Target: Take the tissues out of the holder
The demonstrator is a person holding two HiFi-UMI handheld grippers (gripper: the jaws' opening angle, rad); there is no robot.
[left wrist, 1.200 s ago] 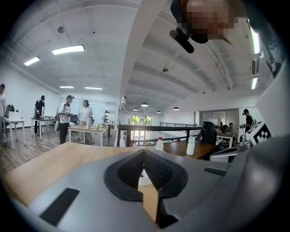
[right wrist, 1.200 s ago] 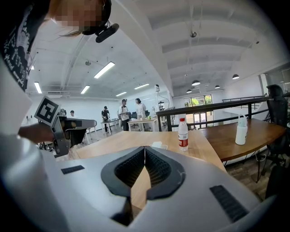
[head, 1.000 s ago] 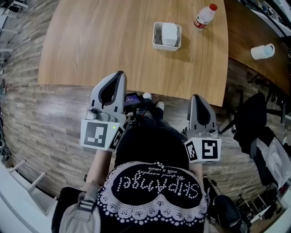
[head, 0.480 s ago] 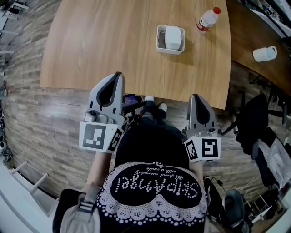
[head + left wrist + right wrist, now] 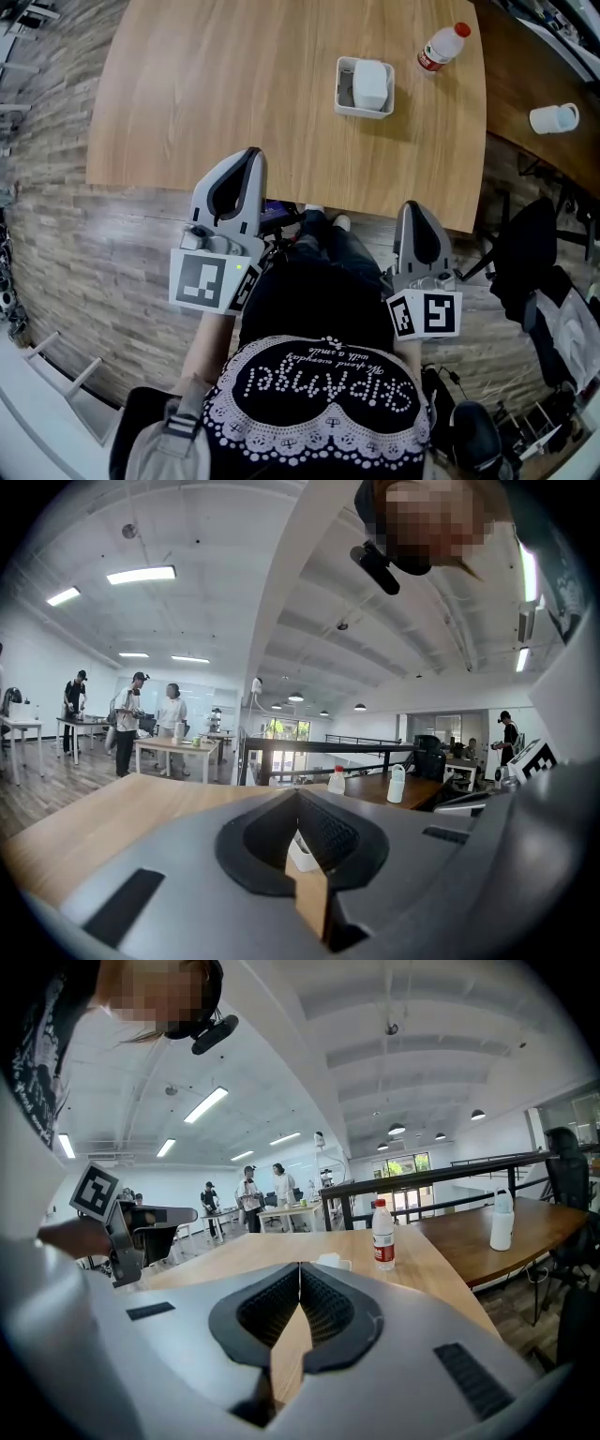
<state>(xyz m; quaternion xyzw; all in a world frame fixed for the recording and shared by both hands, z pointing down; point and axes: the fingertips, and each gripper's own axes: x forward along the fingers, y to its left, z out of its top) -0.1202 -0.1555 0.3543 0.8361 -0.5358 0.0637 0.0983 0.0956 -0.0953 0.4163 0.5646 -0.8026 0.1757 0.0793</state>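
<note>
A white holder stands on the far right part of the wooden table, with a white wad of tissues upright in it. My left gripper and right gripper are held close to the person's body, short of the table's near edge and well apart from the holder. Both point toward the table. In the left gripper view the jaws meet at the tips with nothing between them, and the holder shows beyond them. The right gripper is likewise shut and empty, with the holder far ahead.
A plastic bottle with a red cap lies near the holder at the table's far right. A white jug sits on a darker table to the right. A black chair stands right of me. Several people stand at tables far behind.
The head view has shifted, so the table and holder sit lower and further right in it. Both grippers have edged slightly toward the table and stay shut and empty.
</note>
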